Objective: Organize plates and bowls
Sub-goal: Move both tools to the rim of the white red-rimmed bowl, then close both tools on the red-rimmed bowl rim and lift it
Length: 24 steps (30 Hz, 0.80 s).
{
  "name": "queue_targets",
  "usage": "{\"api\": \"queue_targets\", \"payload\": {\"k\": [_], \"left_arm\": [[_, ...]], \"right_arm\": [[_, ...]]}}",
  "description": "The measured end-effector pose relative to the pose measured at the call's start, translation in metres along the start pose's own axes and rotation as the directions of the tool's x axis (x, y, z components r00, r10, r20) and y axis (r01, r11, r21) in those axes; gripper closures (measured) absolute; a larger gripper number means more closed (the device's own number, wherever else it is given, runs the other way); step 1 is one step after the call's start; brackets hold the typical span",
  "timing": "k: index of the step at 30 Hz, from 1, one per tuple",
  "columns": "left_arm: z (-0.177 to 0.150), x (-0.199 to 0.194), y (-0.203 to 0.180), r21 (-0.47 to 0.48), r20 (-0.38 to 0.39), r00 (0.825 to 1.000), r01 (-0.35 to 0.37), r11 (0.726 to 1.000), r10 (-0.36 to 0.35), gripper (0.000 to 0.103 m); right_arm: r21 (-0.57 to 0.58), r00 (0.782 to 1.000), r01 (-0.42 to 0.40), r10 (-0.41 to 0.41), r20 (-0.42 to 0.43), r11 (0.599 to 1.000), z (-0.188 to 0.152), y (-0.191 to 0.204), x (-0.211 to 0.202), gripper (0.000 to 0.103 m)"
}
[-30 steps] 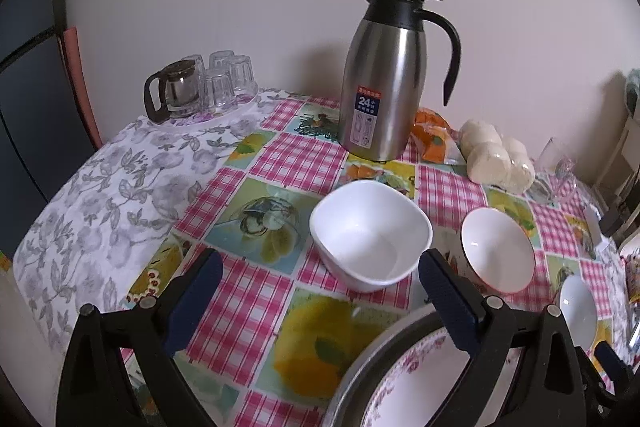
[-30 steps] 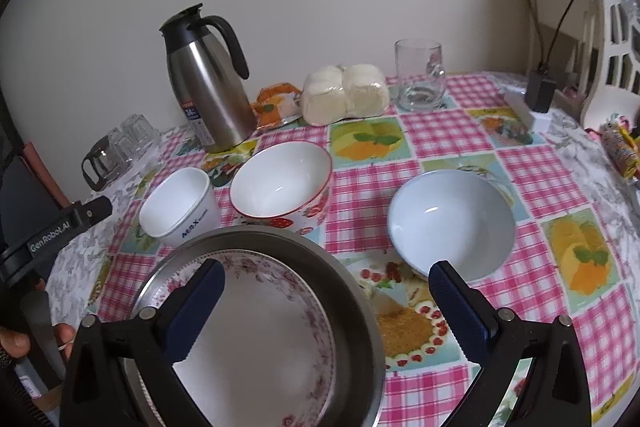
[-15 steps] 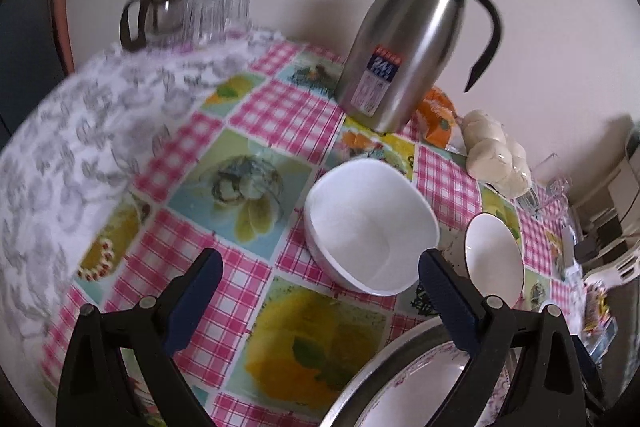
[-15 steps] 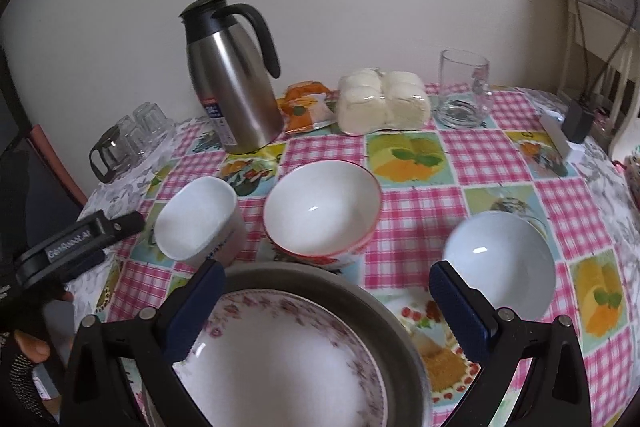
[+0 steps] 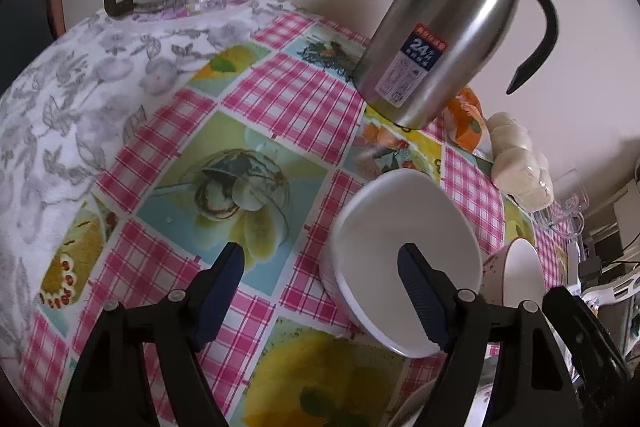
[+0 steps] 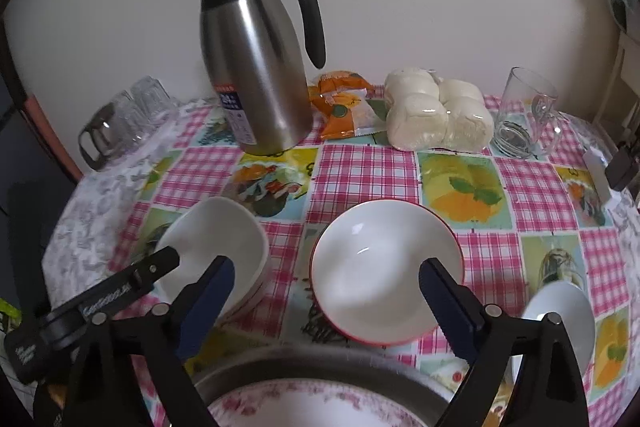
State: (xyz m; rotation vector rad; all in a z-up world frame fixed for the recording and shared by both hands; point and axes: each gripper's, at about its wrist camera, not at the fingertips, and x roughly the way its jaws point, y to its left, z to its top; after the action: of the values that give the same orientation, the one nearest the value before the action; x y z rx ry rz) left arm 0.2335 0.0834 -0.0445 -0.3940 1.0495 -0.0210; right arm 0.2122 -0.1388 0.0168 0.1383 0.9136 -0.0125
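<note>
Three bowls stand on the table (image 6: 360,163): square white bowl (image 6: 216,247) near the left edge, red-rimmed bowl (image 6: 384,267) at centre, small white bowl (image 6: 560,311) right. One flowered plate (image 6: 320,403) lies at the near edge. Left gripper (image 5: 320,291) and right gripper (image 6: 324,295) are closing, nothing clamped. Checked tablecloth; plain wall behind.

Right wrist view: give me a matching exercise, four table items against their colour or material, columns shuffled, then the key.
Items:
1. jug
2. middle bowl
3. snack packet
4. mug

Descriptions:
A. clear glass
B. orange
C. steel with black handle
D. white with red rim

Pairs: 1-C, 2-D, 3-B, 4-A
</note>
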Motion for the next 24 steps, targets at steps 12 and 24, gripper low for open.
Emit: {"api": "queue_targets", "payload": {"k": [12,24], "left_arm": [[0.008,-0.009,-0.009,0.017,0.02,0.998,0.062,0.998,-0.063,0.025],[0.005,0.007,-0.005,-0.005,-0.02,0.999,0.036,0.999,-0.036,0.055]], "right_arm": [[0.008,0.997,0.022,-0.021,-0.07,1.0,0.007,0.003,0.031,0.016],[-0.088,0.997,0.025,-0.031,-0.072,0.996,0.008,0.03,0.038,0.028]]}}
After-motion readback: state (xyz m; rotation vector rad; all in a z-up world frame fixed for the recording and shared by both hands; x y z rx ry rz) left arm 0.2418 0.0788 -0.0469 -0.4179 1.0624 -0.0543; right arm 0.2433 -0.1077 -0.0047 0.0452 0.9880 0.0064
